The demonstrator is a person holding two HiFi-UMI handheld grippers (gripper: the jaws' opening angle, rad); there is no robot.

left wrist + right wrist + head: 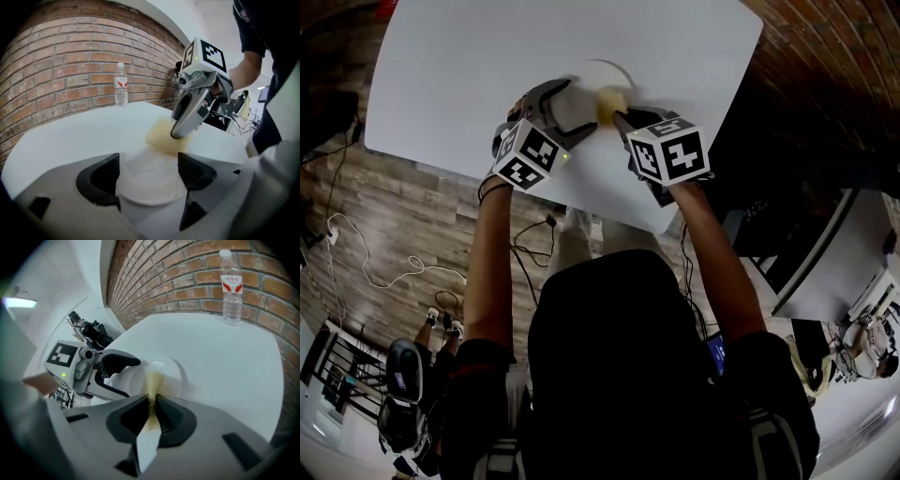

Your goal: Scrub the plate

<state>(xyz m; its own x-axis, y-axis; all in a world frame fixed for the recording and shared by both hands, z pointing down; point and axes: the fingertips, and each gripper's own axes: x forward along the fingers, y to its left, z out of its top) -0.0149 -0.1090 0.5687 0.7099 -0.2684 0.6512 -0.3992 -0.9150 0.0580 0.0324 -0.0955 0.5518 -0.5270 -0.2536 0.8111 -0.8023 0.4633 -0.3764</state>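
White table (441, 84) against brick wall (825, 56), wood-plank floor (384, 234).

- My head camera: steeply down over my arms onto the counter (469, 84).
- Left tool (149, 172) and right tool (152, 409) cameras: low, close, facing each other across the plate (145, 190).
- Both show the bottle (121, 84).

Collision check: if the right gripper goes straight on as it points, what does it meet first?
The plate: the right gripper, shut on the sponge, points straight at it, and the sponge's tip seems to be touching it.
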